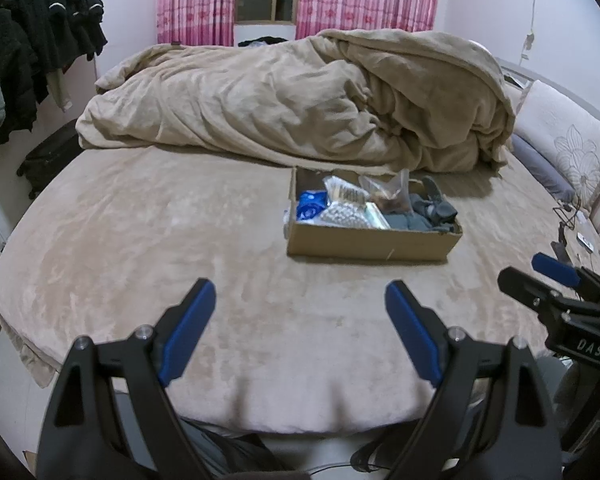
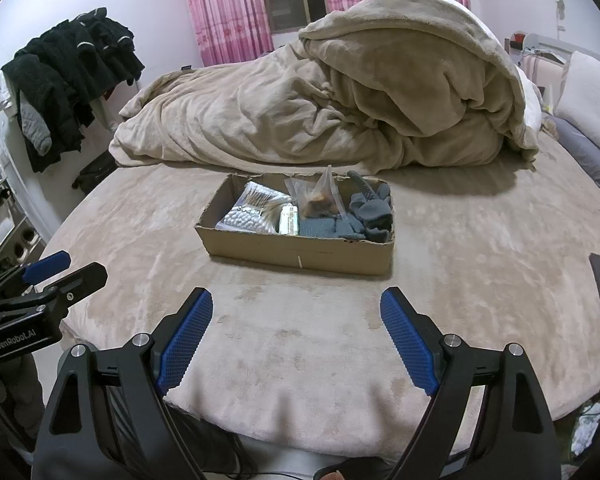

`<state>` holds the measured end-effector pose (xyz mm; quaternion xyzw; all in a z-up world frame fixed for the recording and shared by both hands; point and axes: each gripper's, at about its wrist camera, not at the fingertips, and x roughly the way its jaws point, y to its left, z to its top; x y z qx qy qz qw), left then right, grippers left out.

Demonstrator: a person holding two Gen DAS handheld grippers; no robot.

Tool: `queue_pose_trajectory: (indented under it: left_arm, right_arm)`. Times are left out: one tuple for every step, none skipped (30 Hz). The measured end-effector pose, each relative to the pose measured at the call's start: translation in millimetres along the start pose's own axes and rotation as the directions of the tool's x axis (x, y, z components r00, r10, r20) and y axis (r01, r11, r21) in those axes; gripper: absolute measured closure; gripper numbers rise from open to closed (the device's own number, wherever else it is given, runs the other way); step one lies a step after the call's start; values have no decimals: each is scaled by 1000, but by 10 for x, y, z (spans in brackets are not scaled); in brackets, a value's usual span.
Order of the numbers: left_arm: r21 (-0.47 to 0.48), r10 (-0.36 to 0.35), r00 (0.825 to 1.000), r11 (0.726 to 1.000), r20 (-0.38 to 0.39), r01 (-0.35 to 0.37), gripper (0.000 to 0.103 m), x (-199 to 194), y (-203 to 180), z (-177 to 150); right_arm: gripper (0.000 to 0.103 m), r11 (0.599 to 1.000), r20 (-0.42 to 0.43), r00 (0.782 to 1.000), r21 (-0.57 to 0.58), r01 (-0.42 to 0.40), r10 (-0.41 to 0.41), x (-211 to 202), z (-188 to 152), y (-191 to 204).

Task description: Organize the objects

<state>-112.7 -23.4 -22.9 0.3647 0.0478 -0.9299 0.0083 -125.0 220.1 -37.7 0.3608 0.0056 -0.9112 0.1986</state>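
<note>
Bed holds cardboard box before heaped blanket.

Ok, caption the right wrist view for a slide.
Open right gripper faces brown cardboard box on beige bed.

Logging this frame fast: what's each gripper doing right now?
Left gripper: open, holding nothing, above the bed.
Right gripper: open, holding nothing, facing the cardboard box.
</note>
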Motion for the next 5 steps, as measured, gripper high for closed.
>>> queue_pose_trajectory:
  left_arm:
    - [3, -3, 1000, 1000, -2, 3, 15, 10, -5, 0]
    - [10, -7, 1000, 1000, -1, 7, 15, 17, -13, -3]
    - [20, -8, 1000, 1000, 3, 8, 15, 23, -26, -9]
    - [26, -10, 1000, 1000, 7, 9, 15, 29, -41, -19]
    - [31, -16, 1000, 999, 4, 16, 15, 51, -55, -27]
  right_arm:
    - [15, 1000, 0, 1000, 1, -1, 1, 2, 2, -2]
    - [15, 1000, 0, 1000, 2, -1, 1, 4, -4, -6]
    - [15, 1000, -1, 1000, 3, 1, -1, 7, -5, -6]
    - [15, 1000, -2, 1000, 3, 2, -2, 13, -8, -13]
    - [15, 1000, -4, 1000, 4, 3, -3, 22, -13, -19]
